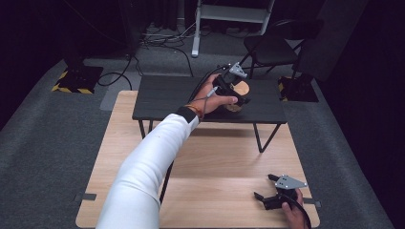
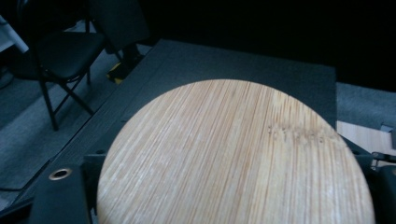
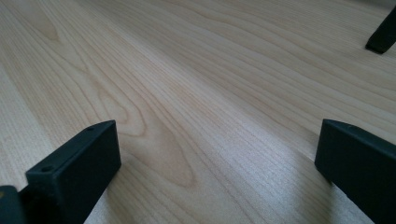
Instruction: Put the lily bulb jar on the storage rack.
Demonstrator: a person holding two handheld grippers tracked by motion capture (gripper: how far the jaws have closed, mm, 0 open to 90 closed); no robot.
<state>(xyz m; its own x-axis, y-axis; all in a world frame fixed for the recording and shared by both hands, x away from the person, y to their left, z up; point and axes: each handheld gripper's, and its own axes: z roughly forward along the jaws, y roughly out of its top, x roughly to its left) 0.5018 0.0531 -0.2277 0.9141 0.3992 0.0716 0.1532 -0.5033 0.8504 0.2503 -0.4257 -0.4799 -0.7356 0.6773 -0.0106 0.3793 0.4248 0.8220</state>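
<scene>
Dark shelf [image 1: 162,98] at far right carries the wooden disc [image 1: 240,90], left gripper [image 1: 235,93] clamped on its edge, right gripper [image 1: 267,191] open and empty near right; lower flat, release gently.

Dark room, grey carpet floor [image 1: 47,133]. Light wooden desk [image 1: 215,191] carrying a small black desk [image 1: 167,95] on thin legs. Behind: black folding chair [image 1: 270,47], white frame [image 1: 229,14], loose cables [image 1: 162,40], yellow-black striped floor plates [image 1: 76,78].

the left arm is stretching far forward with its left gripper [image 1: 237,90] nearly closed, while the right gripper [image 1: 267,187] is resting low, jaws wide.
</scene>
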